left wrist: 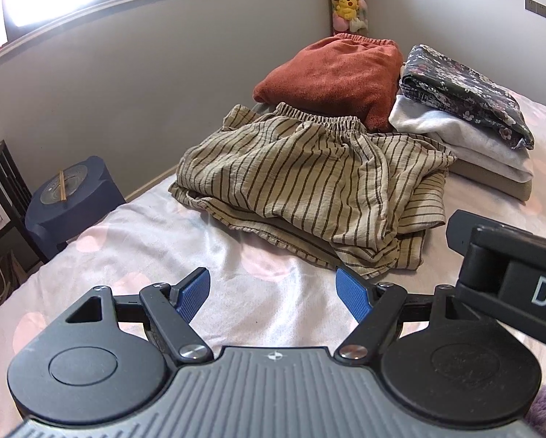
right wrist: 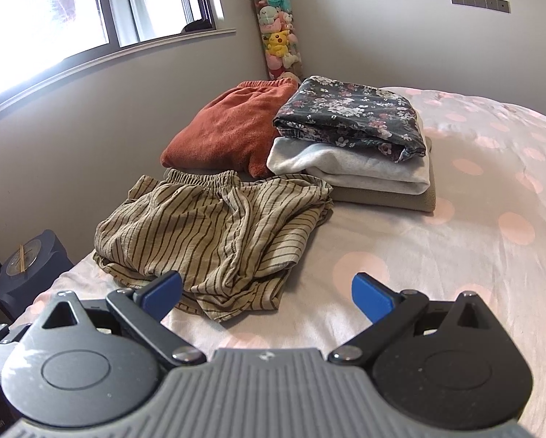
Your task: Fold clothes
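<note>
Striped shorts (right wrist: 214,233) lie rumpled on the bed (right wrist: 455,255) beside folded stacks — our left gripper (left wrist: 273,292) and right gripper (right wrist: 267,294) hover spread, empty; next we judge a near-hem grasp.

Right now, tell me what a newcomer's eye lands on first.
The rumpled striped shorts lie nearest on the pink-dotted bed, not neatly folded. Behind them sits a rust-orange garment, beside a folded stack topped by dark floral fabric. Both tools hang open and empty, left tool and right tool.
</note>
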`<state>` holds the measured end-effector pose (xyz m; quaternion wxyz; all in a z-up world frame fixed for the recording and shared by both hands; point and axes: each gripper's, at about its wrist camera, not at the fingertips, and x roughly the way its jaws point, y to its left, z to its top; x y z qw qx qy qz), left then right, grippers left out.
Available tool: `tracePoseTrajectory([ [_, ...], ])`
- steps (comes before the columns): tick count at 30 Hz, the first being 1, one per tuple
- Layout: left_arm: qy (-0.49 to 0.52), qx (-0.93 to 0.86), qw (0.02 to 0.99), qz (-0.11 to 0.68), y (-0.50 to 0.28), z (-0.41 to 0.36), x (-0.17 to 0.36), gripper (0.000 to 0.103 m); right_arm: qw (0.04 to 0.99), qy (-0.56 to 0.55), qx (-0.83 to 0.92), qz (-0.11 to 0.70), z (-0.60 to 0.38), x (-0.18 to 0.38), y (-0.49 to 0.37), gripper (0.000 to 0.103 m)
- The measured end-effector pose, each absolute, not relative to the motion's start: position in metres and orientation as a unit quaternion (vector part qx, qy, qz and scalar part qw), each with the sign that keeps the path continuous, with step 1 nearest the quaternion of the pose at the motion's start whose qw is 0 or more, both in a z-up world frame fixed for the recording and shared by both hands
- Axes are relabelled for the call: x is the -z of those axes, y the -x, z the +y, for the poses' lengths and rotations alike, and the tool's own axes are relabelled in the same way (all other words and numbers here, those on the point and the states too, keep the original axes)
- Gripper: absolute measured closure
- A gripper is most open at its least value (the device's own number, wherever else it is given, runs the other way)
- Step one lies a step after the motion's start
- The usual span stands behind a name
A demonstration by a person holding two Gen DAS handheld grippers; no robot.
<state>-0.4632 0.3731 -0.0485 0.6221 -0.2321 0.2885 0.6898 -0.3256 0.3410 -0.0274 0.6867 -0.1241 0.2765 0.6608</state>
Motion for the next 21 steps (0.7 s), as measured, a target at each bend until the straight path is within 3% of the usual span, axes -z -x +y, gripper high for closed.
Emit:
tracePoseTrajectory([
  [21, 0.236, -0.693, 0.617, 0.288, 0.4606, 0.371, 0.0482, 0.028, 0.682, 0.124, -0.66, 0.288, 0.3438, 0.0289, 0.3232, 0.003],
])
